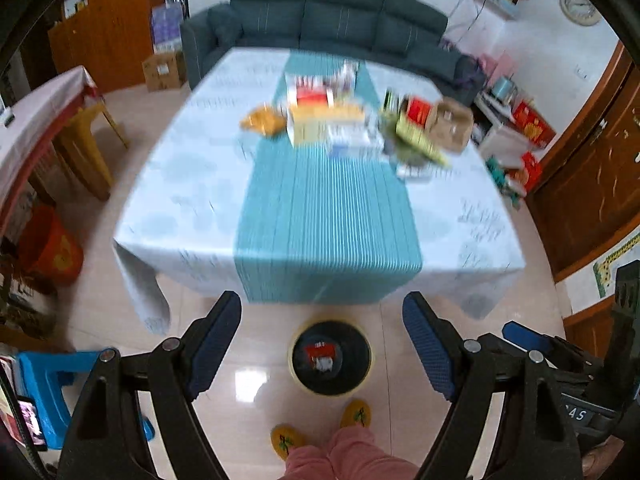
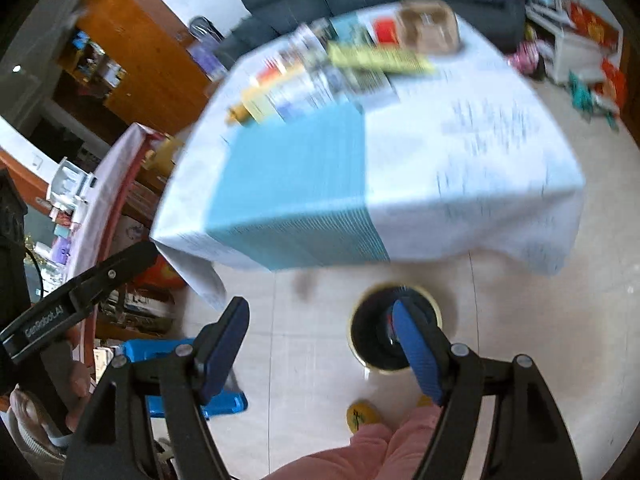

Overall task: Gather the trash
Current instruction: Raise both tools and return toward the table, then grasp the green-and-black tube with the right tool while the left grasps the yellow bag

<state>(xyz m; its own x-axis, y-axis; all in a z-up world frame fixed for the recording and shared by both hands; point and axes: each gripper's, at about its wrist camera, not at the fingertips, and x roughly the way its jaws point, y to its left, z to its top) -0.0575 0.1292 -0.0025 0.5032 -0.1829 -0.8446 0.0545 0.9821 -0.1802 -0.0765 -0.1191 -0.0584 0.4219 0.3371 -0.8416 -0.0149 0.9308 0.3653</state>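
Both grippers, left and right, hang with jaws wide open and empty. Below them the bin already holds one red wrapper. Beyond the jaws, most trash remains on the surface, so collecting seems barely begun.

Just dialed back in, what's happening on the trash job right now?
Both grippers are open and carry nothing. The left gripper and the right gripper hang over the floor in front of the table, near the yellow-rimmed trash bin, which has a red-and-white item inside. A pile of boxes and wrappers sits at the far end of the table, on and beside the teal runner. Both views are motion-blurred, so the pieces are hard to identify.
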